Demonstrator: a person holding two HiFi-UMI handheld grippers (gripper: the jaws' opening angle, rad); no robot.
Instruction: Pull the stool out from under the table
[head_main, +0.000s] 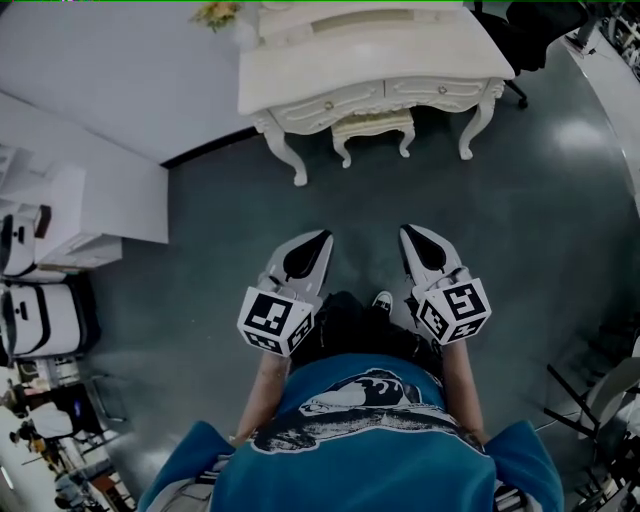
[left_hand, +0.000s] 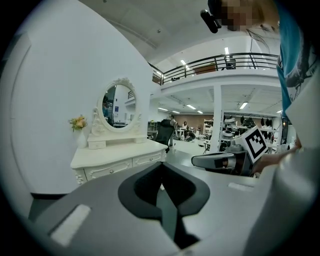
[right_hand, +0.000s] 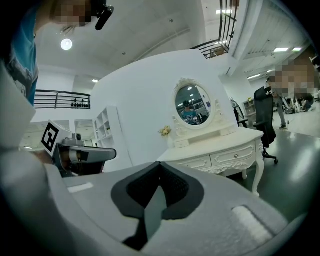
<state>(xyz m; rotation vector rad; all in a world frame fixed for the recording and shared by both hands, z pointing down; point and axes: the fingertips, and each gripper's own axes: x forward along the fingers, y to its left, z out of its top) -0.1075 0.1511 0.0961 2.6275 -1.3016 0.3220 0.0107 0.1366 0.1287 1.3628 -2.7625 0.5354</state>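
**Both grippers closed, stool tucked under the dressing table**

I stand on a dark grey floor (head_main: 540, 230), facing a white dressing table (head_main: 300, 75) on the far side, set against a white wall. A black office chair (head_main: 535, 35) sits to the table's right. An oval mirror (right_hand: 192, 104) rises from the tabletop. The stool (head_main: 372, 126), cream with a padded seat, sits under the table between its curved legs, well apart from me. I hold my left gripper (head_main: 325, 237) and right gripper (head_main: 405, 231) side by side near my body. Both point toward the table, each with its jaws pressed together and nothing between them. A small vase of yellow flowers (left_hand: 78, 123) stands at the tabletop's left end.
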